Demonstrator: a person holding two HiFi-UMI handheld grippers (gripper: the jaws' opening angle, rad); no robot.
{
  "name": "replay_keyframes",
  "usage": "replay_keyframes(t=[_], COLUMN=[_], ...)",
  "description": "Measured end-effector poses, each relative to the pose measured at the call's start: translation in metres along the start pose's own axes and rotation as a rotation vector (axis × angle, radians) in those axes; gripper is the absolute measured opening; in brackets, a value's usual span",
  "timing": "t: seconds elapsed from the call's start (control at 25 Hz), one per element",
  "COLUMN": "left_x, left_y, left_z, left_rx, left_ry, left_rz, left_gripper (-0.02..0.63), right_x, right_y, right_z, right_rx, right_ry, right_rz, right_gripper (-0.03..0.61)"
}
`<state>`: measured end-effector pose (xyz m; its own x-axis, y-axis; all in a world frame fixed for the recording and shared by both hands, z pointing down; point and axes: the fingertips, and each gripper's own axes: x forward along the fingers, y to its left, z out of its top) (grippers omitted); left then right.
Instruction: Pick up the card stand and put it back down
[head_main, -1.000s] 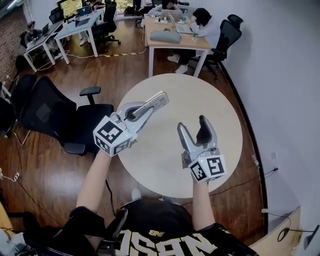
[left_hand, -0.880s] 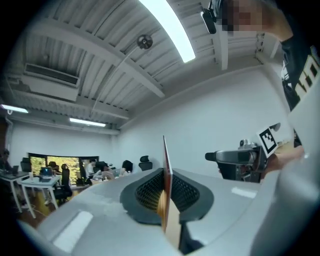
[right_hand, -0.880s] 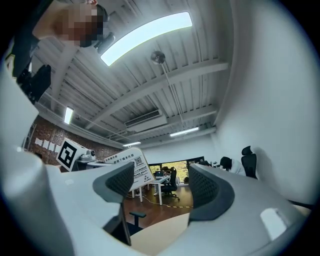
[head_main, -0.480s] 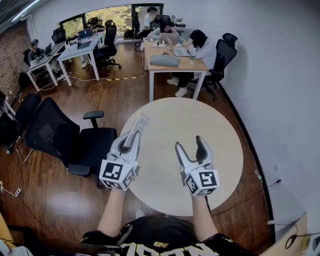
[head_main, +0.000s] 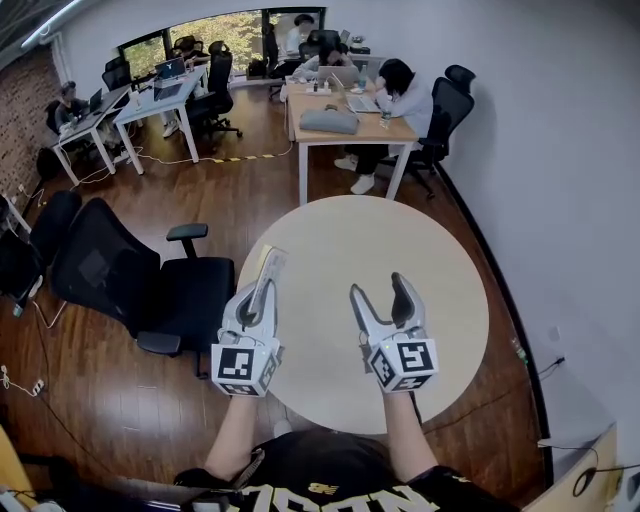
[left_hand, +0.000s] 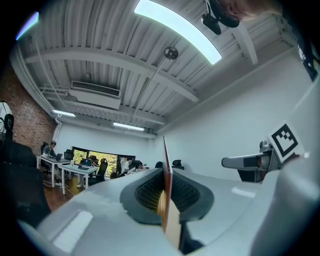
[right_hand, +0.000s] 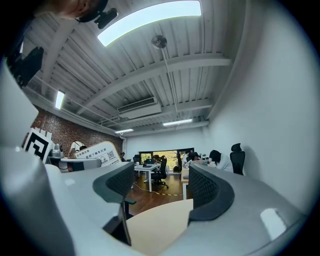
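**Head view.** The left gripper (head_main: 257, 305) is pressed together on the card stand (head_main: 270, 266), a thin flat plate. The stand is clear of the round worktop (head_main: 410, 235) and held in the air. Its long axis runs in line with the jaws and points away from the person. Its far end shows over the left rim of the worktop, while the gripper body shows beyond that rim, over the floor. The right gripper (head_main: 380, 290) is over the worktop, well apart from the stand. Its jaws are spread with nothing between them.

**Left gripper view.** The stand appears edge-on as a narrow vertical strip between the two pads and projects past the fingertips. The pads bear on both of its faces. The camera looks toward the room and ceiling, so the worktop is not in this view. The height of the stand above the surface cannot be read here.

**Right gripper view.** The jaws stand apart, and only the room and the worktop edge show in the gap. The printed face of the stand is at far left, carried by the other gripper.

**Set-down relation (judgement).** The stand is already in the left gripper. The bare landing area lies below it and to the right. The move should therefore carry the stand inward from the rim and then down.
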<state>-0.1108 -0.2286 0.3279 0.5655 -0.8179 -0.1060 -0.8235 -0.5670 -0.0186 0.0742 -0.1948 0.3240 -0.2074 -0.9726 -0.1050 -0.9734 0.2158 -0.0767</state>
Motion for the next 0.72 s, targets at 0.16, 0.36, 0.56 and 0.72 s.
replay_keyframes(t=[0.16,0.36,0.56,0.72], left_x=[0.007,0.01,0.013,0.018], left_y=[-0.006,-0.003,-0.001,-0.009], left_z=[-0.013,-0.025,-0.032,-0.041], left_rx=[0.012,-0.029,-0.039,-0.067], left_ry=[0.066,0.074,0.087,0.119], left_rz=[-0.032,-0.028,-0.044,-0.097], left_gripper=[0.015,0.015,0.015,0.015], right_x=[0.004,0.008,0.008,0.004], right_y=[0.001,-0.003,-0.001,-0.007], right_z=[-0.001,-0.005,-0.014,-0.023], right_rx=[0.006,0.007,0.001,0.014], right_ry=[0.004,0.01,0.044,0.066], right_rz=[0.006,0.014,0.028,0.016], right_gripper=[0.347,0.347,0.345,0.344])
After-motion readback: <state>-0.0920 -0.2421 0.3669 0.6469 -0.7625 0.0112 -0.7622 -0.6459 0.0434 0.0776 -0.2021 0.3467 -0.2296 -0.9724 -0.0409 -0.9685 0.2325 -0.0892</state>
